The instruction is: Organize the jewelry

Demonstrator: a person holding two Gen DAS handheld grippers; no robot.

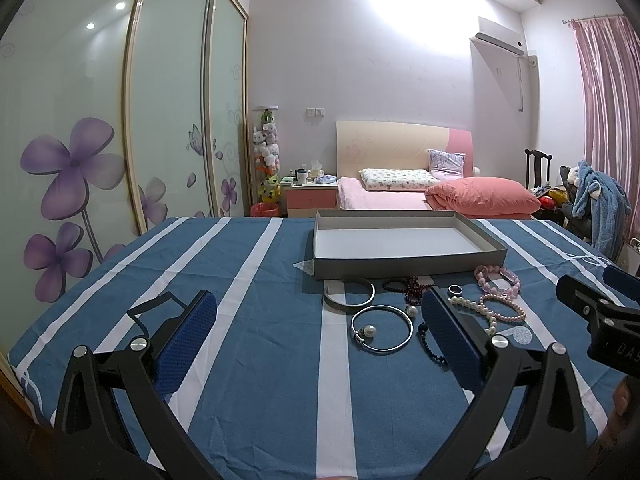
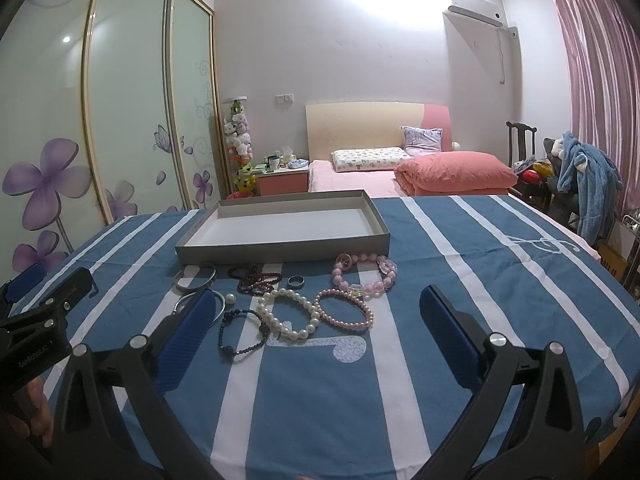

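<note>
Both claws hung wide and empty over the striped cloth point(image 2: 460, 264), the left gripper point(image 1: 320, 320) and the right gripper point(image 2: 316, 316) each bracketing part of the jewelry. Nearest lay the dark beaded bracelet point(image 2: 240, 334), limp and light, best pinched across its strand. Beside it the white pearl strand point(image 2: 288, 312) touched the small pink pearl bracelet point(image 2: 344, 308); both would likely roll (smooth beads slip between pads). The thin silver bangle point(image 1: 382, 328) and grey cuff point(image 1: 350, 292) looked stiff, so a grip across the rim should hold. Farther on sat the ring point(image 2: 297, 281), maroon beads point(image 2: 254, 276) and chunky pink bracelet point(image 2: 364, 276), then the empty grey tray point(image 2: 280, 246)
</note>
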